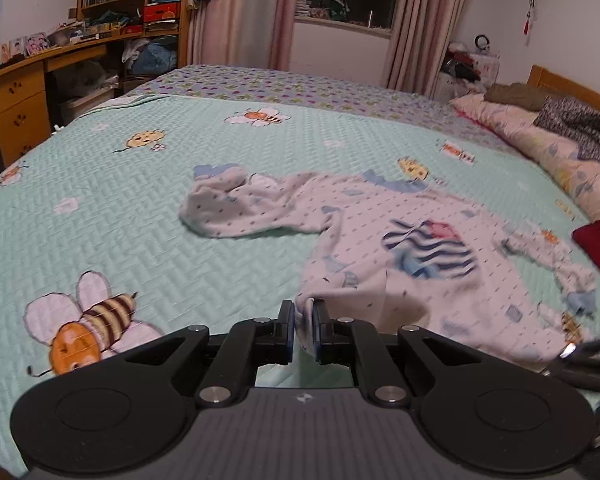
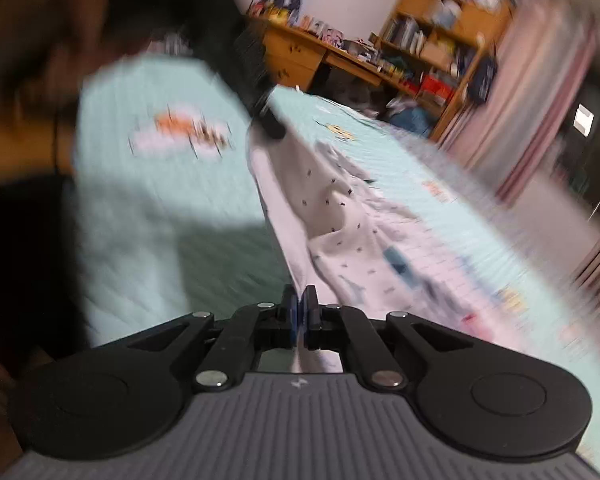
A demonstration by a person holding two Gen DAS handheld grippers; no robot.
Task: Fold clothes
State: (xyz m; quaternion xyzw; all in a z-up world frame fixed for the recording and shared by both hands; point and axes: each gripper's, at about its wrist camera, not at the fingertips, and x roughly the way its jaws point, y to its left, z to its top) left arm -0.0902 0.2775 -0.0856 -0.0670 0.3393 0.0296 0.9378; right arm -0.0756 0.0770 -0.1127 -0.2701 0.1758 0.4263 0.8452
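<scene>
A bunched hem of the white printed garment [image 1: 380,248] is pinched between the closed jaws of the left gripper [image 1: 303,322] — another edge is clamped by the right gripper [image 2: 300,312] — the rest spread across the bee-patterned bedspread [image 1: 148,184].

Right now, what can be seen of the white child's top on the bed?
The white top looks like soft knit, with tiny dark prints, blue collar and cuffs, and a navy-striped patch on the chest. It lies crumpled on the mint bee-print bedspread, one sleeve flung left. The left gripper and the right gripper each pinch its near hem, lifting that edge.
</scene>
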